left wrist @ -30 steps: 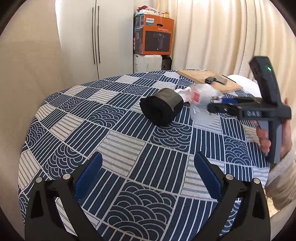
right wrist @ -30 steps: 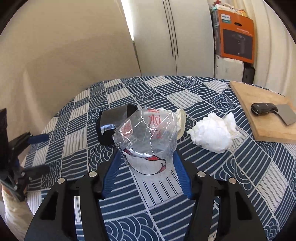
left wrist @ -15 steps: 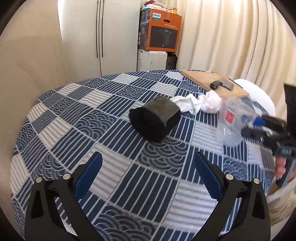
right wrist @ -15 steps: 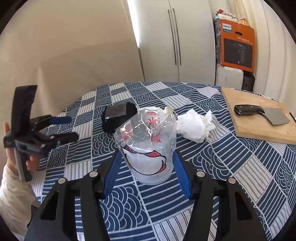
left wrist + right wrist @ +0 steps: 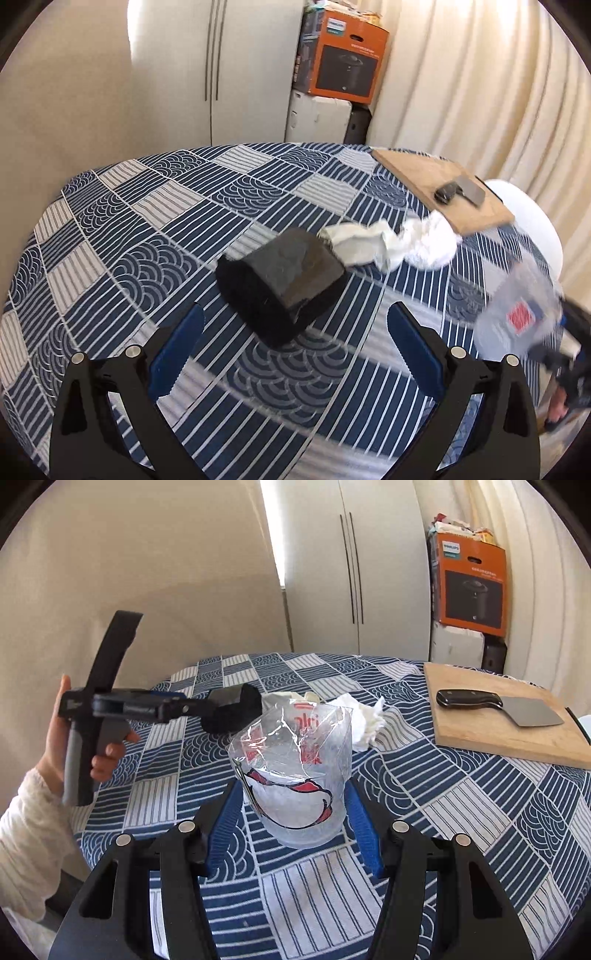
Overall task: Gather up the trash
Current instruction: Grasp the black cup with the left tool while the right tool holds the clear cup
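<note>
My right gripper [image 5: 293, 812] is shut on a crumpled clear plastic cup [image 5: 291, 775] with red print, held above the blue patterned tablecloth [image 5: 480, 812]. The same cup [image 5: 517, 317] shows blurred at the right edge of the left wrist view. A black bag [image 5: 280, 284] lies on its side mid-table, its mouth facing my left gripper [image 5: 295, 332], which stands open just short of it with nothing between its fingers. In the right wrist view the left gripper [image 5: 192, 703] points at the black bag [image 5: 232, 709]. Two crumpled white tissues [image 5: 369, 243] lie just behind the bag.
A wooden cutting board [image 5: 498, 734] with a cleaver [image 5: 498, 705] lies at the table's far right. A white chair back [image 5: 524, 218] stands beyond the board. Cupboard doors [image 5: 351, 572] and an orange box [image 5: 347, 59] are behind the table; curtains hang at the right.
My left gripper has swung in toward the black bag, which now sits closer between its open fingers. My right gripper has drawn back from the tissues, still holding the cup.
</note>
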{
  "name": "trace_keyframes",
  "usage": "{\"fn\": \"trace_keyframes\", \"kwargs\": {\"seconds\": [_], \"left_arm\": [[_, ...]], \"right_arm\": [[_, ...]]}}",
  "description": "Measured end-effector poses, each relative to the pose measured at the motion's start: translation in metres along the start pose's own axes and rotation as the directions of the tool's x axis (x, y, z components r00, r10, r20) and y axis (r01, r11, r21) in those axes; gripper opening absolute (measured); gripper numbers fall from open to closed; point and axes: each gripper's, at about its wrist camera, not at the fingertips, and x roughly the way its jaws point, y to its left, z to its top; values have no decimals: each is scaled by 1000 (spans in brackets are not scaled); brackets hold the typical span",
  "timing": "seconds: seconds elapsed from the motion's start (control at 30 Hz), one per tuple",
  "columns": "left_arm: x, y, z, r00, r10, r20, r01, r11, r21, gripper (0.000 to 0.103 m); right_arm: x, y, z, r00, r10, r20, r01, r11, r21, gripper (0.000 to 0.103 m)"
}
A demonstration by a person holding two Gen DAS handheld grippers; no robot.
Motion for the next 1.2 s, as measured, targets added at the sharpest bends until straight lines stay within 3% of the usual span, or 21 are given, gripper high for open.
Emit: {"fn": "trace_keyframes", "kwargs": {"seconds": [0.3,0.4,0.43,0.47,0.53,0.7,1.2], "left_arm": [[37,-9,19,995,84,-57,-85,996,-24,97],[47,-13,21,983,171,-71,-170,985,12,96],[49,-14,21,977,200,-72,-198,980,27,92],[50,-15,21,972,222,-72,-219,975,46,79],[47,-17,21,972,226,-63,-221,972,76,73],[38,-26,15,954,297,-44,-286,943,170,71],[-22,-47,-13,965,263,13,-259,938,229,71]], "right_arm": [[-1,-29,-12,1000,-16,-12,16,1000,17,53],[2,-37,-14,1000,-15,-19,16,1000,24,53],[2,-39,-15,1000,-17,-21,18,1000,23,53],[3,-40,-15,1000,-18,-22,18,1000,22,53],[3,-42,-16,999,-22,-24,23,1000,21,53],[2,-38,-16,999,-33,-26,33,999,13,53],[-25,4,-16,997,-72,-17,71,996,-61,53]]}}
